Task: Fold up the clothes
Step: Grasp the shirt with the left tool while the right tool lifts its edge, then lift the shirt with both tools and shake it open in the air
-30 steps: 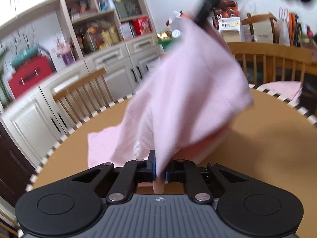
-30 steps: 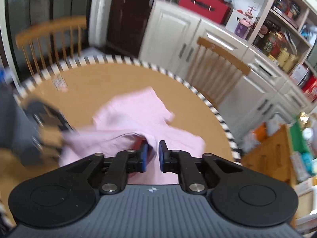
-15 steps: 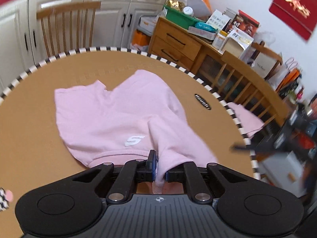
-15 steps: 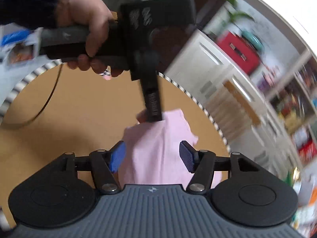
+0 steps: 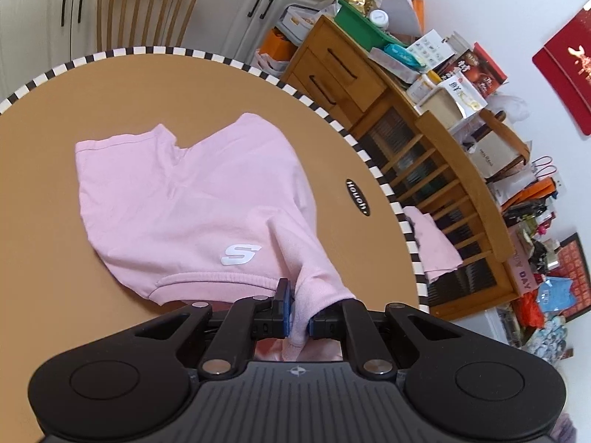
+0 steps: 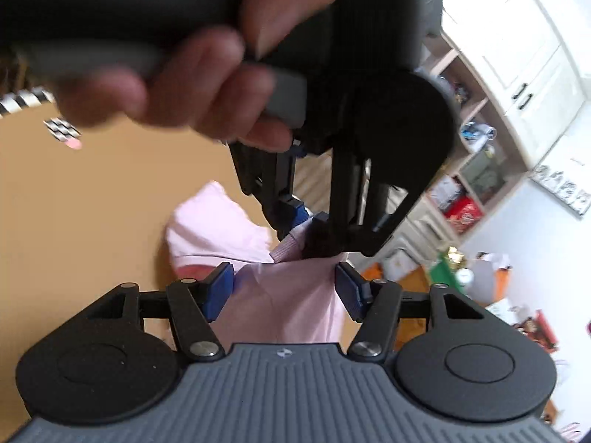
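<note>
A pink garment (image 5: 192, 199) with a white S logo lies spread on the round tan table (image 5: 44, 140). My left gripper (image 5: 298, 313) is shut on a fold of its ribbed hem at the near edge, lifting it slightly. In the right wrist view my right gripper (image 6: 284, 289) is open, its blue pads (image 6: 218, 289) on either side of the pink cloth (image 6: 291, 302) without touching it. The left gripper (image 6: 306, 221), held by a hand (image 6: 207, 74), sits just ahead, pinching the same hem.
The table has a black-and-white checked rim (image 5: 373, 170) and a black oval label (image 5: 357, 197). A wooden chair (image 5: 465, 184) with another pink cloth (image 5: 434, 247) stands right; a cluttered wooden sideboard (image 5: 351, 74) lies beyond. Another chair (image 5: 147, 3) and white cabinets stand behind.
The garment went from hanging in the air to lying spread on the table. My right gripper let go and opened, then moved close behind the left gripper, which still holds the hem.
</note>
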`<action>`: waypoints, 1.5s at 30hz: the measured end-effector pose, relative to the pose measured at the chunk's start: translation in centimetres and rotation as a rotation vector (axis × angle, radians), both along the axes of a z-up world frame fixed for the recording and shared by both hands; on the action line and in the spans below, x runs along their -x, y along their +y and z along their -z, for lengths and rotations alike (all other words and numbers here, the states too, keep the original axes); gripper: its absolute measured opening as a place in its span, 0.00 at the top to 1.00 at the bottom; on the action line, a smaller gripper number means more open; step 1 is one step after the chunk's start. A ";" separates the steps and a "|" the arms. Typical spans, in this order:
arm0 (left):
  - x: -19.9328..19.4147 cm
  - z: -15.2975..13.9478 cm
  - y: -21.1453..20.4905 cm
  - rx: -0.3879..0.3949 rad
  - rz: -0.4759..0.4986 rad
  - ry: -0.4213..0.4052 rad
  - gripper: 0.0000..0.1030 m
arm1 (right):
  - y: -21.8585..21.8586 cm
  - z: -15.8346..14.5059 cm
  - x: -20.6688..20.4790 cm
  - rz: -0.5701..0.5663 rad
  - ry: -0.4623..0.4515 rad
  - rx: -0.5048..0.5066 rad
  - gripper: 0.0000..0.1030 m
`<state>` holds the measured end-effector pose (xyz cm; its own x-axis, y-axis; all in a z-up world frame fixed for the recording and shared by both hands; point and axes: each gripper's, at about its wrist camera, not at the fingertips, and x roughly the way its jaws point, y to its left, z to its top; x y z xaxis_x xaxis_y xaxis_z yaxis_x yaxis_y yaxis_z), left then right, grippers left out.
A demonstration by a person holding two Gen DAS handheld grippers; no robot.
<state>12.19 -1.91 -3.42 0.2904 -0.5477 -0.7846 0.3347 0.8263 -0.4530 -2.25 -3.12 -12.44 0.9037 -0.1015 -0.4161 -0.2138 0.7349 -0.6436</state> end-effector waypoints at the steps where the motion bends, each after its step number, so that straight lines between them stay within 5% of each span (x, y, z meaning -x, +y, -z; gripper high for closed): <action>1: 0.0 -0.1 0.1 0.007 0.004 -0.002 0.90 | -0.2 0.1 -0.4 0.019 -0.002 0.006 0.49; 4: 0.1 -0.4 0.4 0.024 0.019 -0.015 0.89 | -2.5 -0.8 -0.8 0.027 0.027 -0.050 0.79; 6: 0.5 -0.7 0.7 0.023 0.034 -0.053 0.86 | -3.8 -1.7 -0.7 -0.003 0.066 -0.093 0.85; 8: 1.1 -1.0 1.1 0.010 0.051 -0.116 0.70 | -5.1 -2.8 -0.7 -0.030 0.107 -0.153 0.87; 10: 2.3 -1.2 1.9 -0.036 0.065 -0.214 0.42 | -6.8 -4.4 -1.1 -0.032 0.141 -0.211 0.88; 12: 4.0 -0.6 3.5 -0.113 0.057 -0.339 0.30 | -8.8 -6.3 -1.9 -0.030 0.181 -0.278 0.88; 16: 8.0 3.5 4.6 -0.402 0.016 -0.638 0.28 | -12.8 -10.1 -3.8 -0.015 0.237 -0.415 0.89; 21: 14.4 10.9 -1.0 -0.839 0.215 -1.103 0.28 | -15.9 -15.4 -6.0 -0.055 0.288 -0.547 0.89; 24: 16.6 14.0 -4.4 -0.906 0.295 -1.289 0.24 | -16.2 -18.2 -6.8 -0.081 0.299 -0.549 0.89; 30: 14.7 16.0 -9.2 -0.927 0.192 -1.316 0.28 | -16.4 -20.9 -6.9 -0.106 0.320 -0.533 0.89; 32: 14.3 15.9 -10.3 -0.906 0.184 -1.325 0.40 | -16.5 -21.1 -7.0 -0.106 0.323 -0.536 0.89; 34: 13.9 15.5 -11.0 -0.882 0.175 -1.313 0.80 | -16.7 -21.1 -7.2 -0.099 0.320 -0.528 0.89; 37: 13.1 12.7 -9.4 -0.774 0.069 -1.226 0.95 | -17.1 -21.0 -6.7 -0.086 0.301 -0.461 0.89; 45: 14.5 -2.0 -0.3 -0.687 -0.070 -1.264 0.96 | -20.0 -21.7 -5.8 -0.051 0.248 -0.460 0.89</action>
